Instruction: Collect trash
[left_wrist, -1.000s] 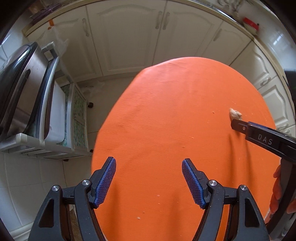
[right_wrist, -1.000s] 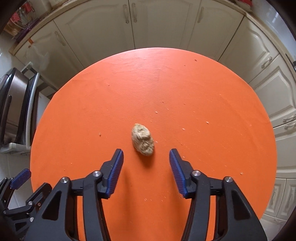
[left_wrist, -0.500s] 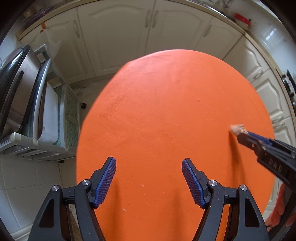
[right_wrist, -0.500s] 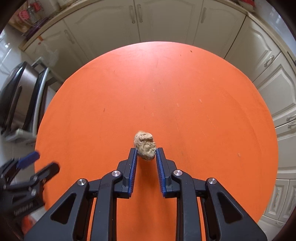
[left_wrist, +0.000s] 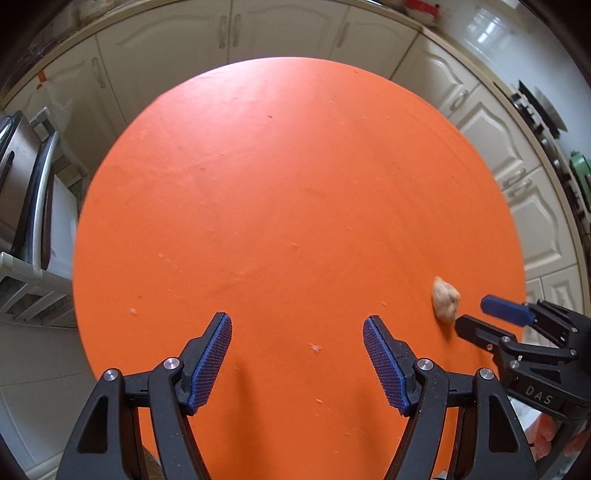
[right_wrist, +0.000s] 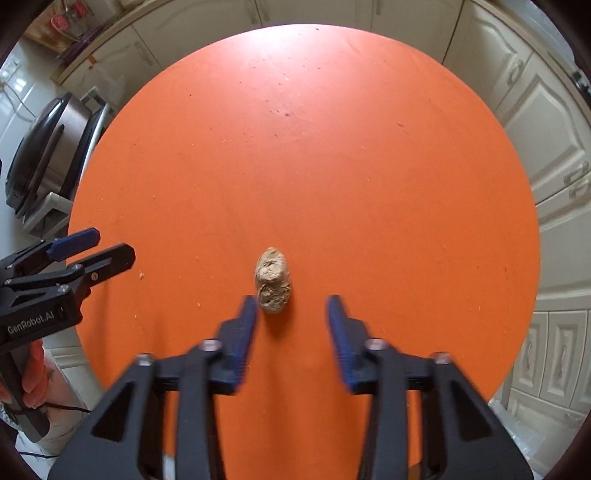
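- Your right gripper (right_wrist: 291, 314) is opening right now – jaws blurred w/ motion in its own cam, blue pads apart, nothing pinched btwn them.
- The brown lump of trash (right_wrist: 272, 280) sits on the orange round table (right_wrist: 369, 184), just ahead of the right gripper's tips. Its near end is close by your left-hand pad, almost touching; can't tell if there's contact. Pads don't press on it.
- In left wrist view the same lump (left_wrist: 446, 299) lies near the table's right edge (left_wrist: 509, 229), w/ the right gripper (left_wrist: 476, 314) tips just beside it, coming in from the right.
- Your left gripper (left_wrist: 297, 362) is wide open & empty – blue pads well apart, only bare tabletop btwn them. It hangs over the table's near edge, pointing steeply down.
- From right wrist view the left gripper (right_wrist: 99, 247) shows at the table's left edge, jaws parted, holding nothing; your hand (right_wrist: 35, 380) in an orange-red glove wraps its handle.
- Small pale crumbs (left_wrist: 316, 347) are scattered over the tabletop, one just ahead of the left gripper, another (left_wrist: 133, 311) by the left edge.
- Cream cabinets (left_wrist: 288, 29) ring the far side of the table; a steel appliance (right_wrist: 48, 155) stands off the left edge on a white rack.
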